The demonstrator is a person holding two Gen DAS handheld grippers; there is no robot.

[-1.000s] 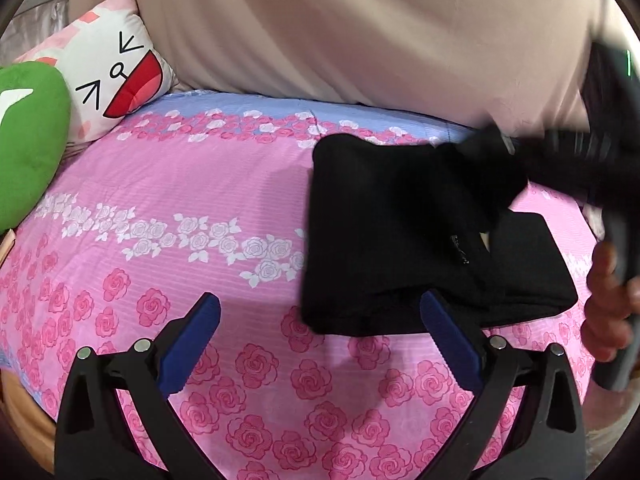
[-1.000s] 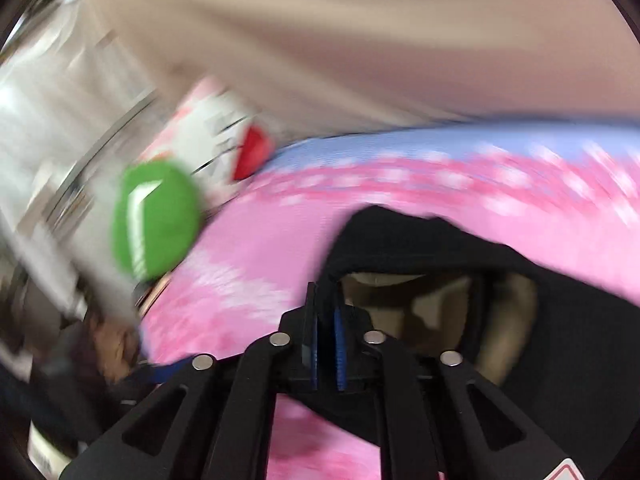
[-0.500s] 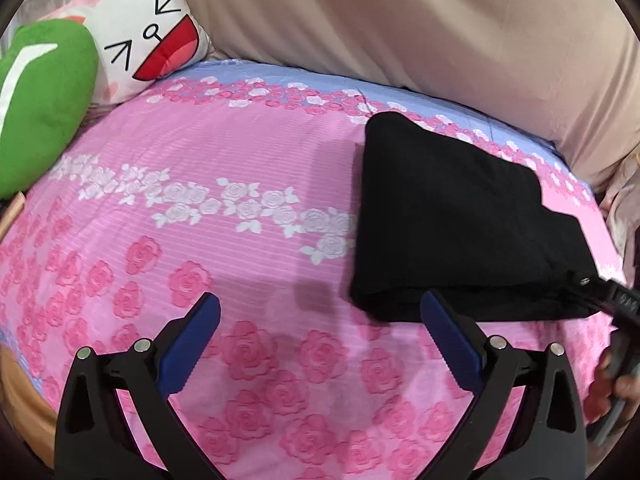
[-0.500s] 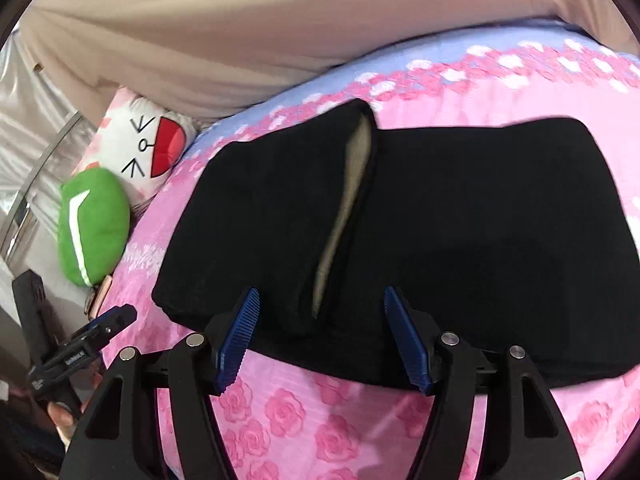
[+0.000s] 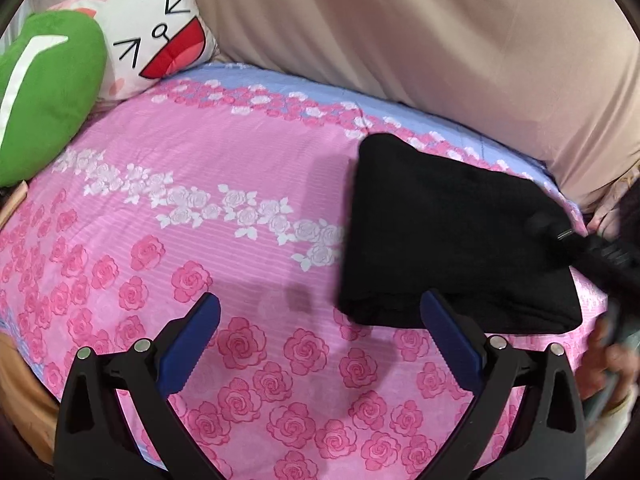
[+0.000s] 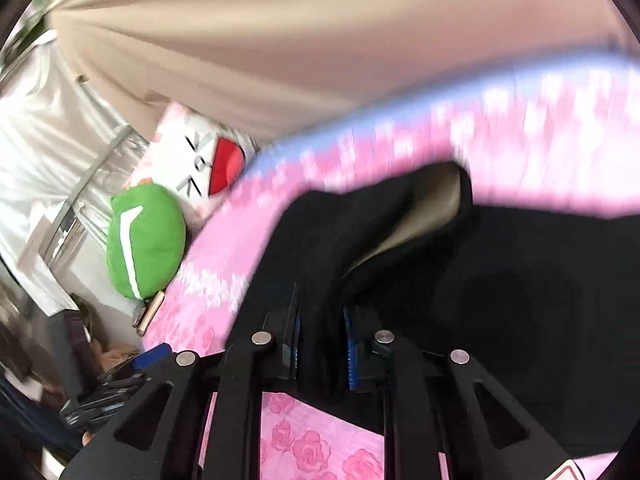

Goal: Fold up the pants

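On the bed (image 5: 248, 184), right half of the pink rose sheet: black pants (image 5: 448, 236) lie as a compact folded block, near edge just beyond the left tool (image 5: 320, 332). Left tool spread wide, grasping nothing, hovering above the sheet. Right tool (image 6: 320, 340) clenched on a thick bunch of the black fabric; a tan lining shows where a layer gapes. Right wrist view blurred. Green cushion (image 5: 44, 92) and cartoon-face pillow (image 5: 160, 32) sit well apart at the head end. Step, as judged: a late fold or tidy-up by the right tool. Next likely calls for carrying that pinched layer across, laying it flush, then releasing; the left tool could pin the near edge.
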